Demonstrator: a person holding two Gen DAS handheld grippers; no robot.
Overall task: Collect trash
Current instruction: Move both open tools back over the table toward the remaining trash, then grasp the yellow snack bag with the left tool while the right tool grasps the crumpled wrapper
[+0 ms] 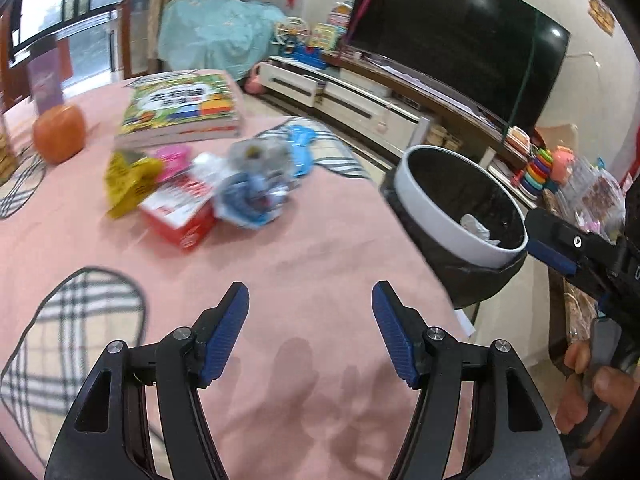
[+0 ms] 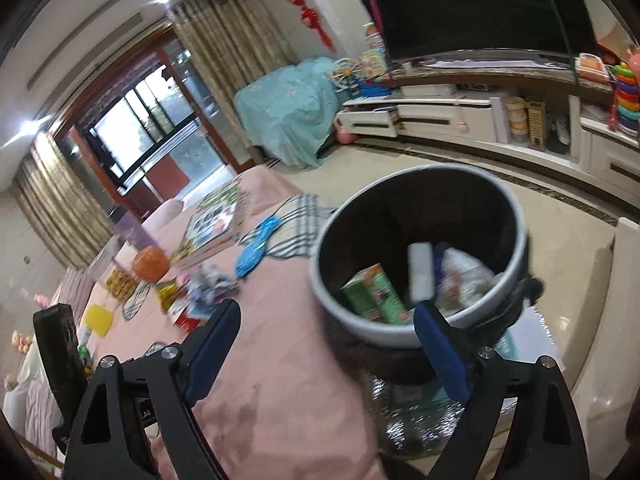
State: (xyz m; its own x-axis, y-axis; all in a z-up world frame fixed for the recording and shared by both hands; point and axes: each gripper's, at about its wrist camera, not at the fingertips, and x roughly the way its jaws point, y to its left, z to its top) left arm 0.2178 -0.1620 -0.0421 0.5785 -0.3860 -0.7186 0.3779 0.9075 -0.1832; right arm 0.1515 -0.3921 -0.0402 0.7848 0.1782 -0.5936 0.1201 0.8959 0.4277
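over the pink tablecloth [image 1: 320,240], left claw [image 1: 310,300] and right claw [image 2: 326,320] both apart, empty

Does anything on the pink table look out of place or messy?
Yes. A loose heap of wrappers, a red box and a yellow packet lies scattered mid-table, not yet in the bin beside the table edge.

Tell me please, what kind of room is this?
Most likely a family living room. A big television stands over a long low cabinet, children's toys sit beside it, and a table with a pink cloth holds picture books.
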